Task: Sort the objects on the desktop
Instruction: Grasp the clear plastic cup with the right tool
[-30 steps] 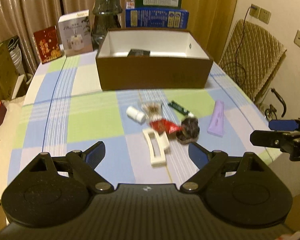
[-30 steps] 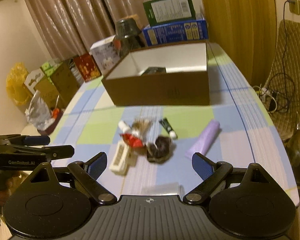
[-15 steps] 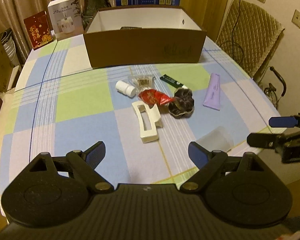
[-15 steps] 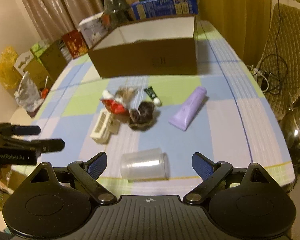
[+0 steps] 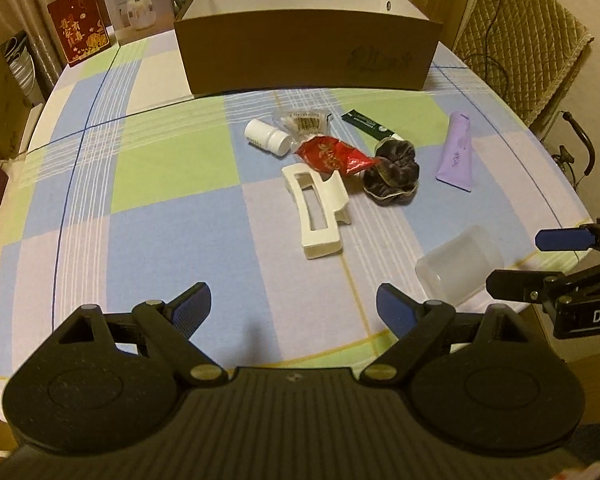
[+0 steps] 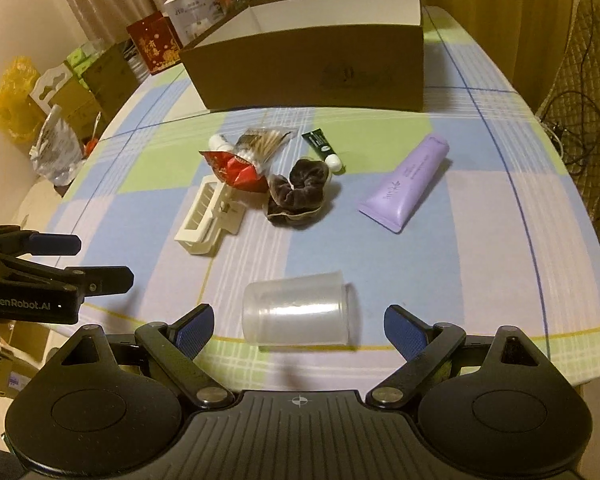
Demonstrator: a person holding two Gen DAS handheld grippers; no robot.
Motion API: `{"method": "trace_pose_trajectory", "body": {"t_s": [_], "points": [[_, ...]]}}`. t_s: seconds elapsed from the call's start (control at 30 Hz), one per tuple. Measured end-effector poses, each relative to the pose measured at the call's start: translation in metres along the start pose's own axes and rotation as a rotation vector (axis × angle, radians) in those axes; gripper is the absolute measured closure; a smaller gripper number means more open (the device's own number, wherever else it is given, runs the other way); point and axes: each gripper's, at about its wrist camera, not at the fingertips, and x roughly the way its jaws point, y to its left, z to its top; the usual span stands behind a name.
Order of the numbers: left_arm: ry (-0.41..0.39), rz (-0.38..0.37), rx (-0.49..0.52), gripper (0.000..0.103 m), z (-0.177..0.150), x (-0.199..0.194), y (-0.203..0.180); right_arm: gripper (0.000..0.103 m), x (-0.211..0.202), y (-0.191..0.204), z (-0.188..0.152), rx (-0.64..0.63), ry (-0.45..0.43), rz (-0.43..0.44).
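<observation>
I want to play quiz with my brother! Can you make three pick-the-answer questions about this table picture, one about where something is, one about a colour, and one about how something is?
1. Where is the dark scrunchie?
A. in the cardboard box
B. on the table between the white hair clip and the purple tube
C. under the cup

2. What colour is the crinkly snack packet?
A. red
B. yellow
C. blue

3. How is the clear plastic cup?
A. standing upright
B. lying on its side
C. held in a gripper

Answers:
1 B: it lies on the tablecloth, with the white hair clip on one side and the purple tube on the other.
2 A: its wrapper is red.
3 B: it lies sideways in front of the open right gripper, untouched.
</observation>
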Motion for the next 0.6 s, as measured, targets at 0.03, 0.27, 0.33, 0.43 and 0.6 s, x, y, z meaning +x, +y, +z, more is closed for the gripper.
{"method": "trace_pose_trajectory", "body": {"t_s": [0.03, 0.27, 0.33, 0.43, 0.6], "points": [[0.003, 0.000, -0.001, 0.015, 0.001, 0.002, 0.001, 0.014, 0.002, 0.001, 0.001, 0.000, 0.003, 0.001], [0.031, 0.000, -0.003, 0.015, 0.005, 0.015, 0.005, 0.014, 0.022, 0.005, 0.003, -0.025, 0.052, 0.004], [0.039, -0.003, 0.000, 0.015, 0.006, 0.018, 0.006, 0.014, 0.028, 0.006, 0.003, -0.032, 0.067, 0.007], [0.048, -0.006, 0.006, 0.015, 0.008, 0.024, 0.007, 0.014, 0.036, 0.008, 0.003, -0.034, 0.085, 0.003], [0.063, -0.011, 0.015, 0.015, 0.012, 0.032, 0.009, 0.014, 0.047, 0.011, 0.005, -0.058, 0.102, -0.025]]}}
